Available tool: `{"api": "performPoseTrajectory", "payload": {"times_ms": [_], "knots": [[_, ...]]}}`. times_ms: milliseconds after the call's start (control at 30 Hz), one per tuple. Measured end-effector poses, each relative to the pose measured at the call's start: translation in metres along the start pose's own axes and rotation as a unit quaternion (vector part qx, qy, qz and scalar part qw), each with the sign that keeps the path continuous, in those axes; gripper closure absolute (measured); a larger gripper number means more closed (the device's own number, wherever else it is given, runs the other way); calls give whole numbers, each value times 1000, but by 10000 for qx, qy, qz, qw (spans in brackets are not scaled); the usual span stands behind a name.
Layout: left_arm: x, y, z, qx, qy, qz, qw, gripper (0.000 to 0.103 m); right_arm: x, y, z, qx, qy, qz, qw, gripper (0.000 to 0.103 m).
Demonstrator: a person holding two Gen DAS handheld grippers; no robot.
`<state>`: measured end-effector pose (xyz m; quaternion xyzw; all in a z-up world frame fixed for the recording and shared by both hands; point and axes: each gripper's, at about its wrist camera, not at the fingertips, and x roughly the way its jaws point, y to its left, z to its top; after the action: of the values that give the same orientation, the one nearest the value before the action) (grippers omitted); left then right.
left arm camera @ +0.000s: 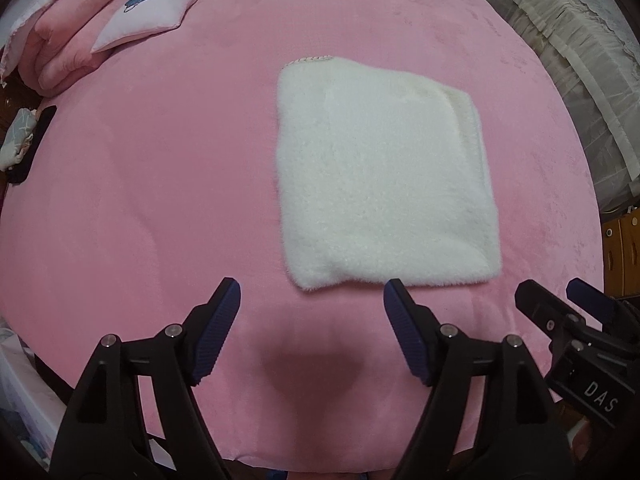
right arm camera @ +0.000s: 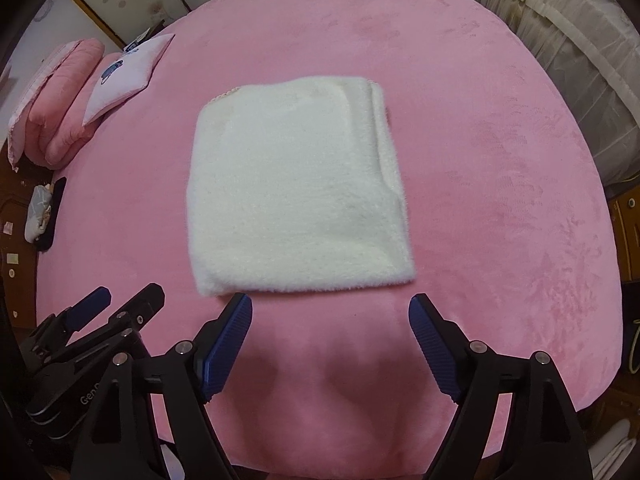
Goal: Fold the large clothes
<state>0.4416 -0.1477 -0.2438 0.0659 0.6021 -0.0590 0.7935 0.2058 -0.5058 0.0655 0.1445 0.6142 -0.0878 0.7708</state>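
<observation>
A white fluffy garment (left arm camera: 384, 176) lies folded into a flat rectangle on the pink bed cover (left arm camera: 160, 184); it also shows in the right wrist view (right arm camera: 296, 196). My left gripper (left arm camera: 312, 292) is open and empty, just short of the garment's near edge. My right gripper (right arm camera: 330, 306) is open and empty, also just short of that near edge. Each gripper shows in the other's view: the right one (left arm camera: 556, 292) at the lower right, the left one (right arm camera: 128, 300) at the lower left.
A folded pink duvet (left arm camera: 68, 32) and a pale pillow (left arm camera: 152, 12) lie at the bed's far left. A curtain (left arm camera: 568, 60) hangs at the right. A small bundle (left arm camera: 16, 140) sits off the left edge. Wooden furniture (left arm camera: 620, 248) stands at the right.
</observation>
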Motion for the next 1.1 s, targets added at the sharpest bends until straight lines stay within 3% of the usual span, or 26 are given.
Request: {"api": "performPoseTrajectory", "payload": {"times_ms": [133, 767, 1100], "knots": [[4, 2, 0, -49, 49, 19, 10000, 31, 7, 1, 4, -44, 19, -156, 9999, 21], [32, -8, 5, -22, 233, 12, 9997, 31, 45, -21, 23, 80, 135, -150, 9998, 21], [85, 7, 16, -318, 652, 47, 9974, 31, 90, -58, 31, 131, 462, 71, 9988, 20]]}}
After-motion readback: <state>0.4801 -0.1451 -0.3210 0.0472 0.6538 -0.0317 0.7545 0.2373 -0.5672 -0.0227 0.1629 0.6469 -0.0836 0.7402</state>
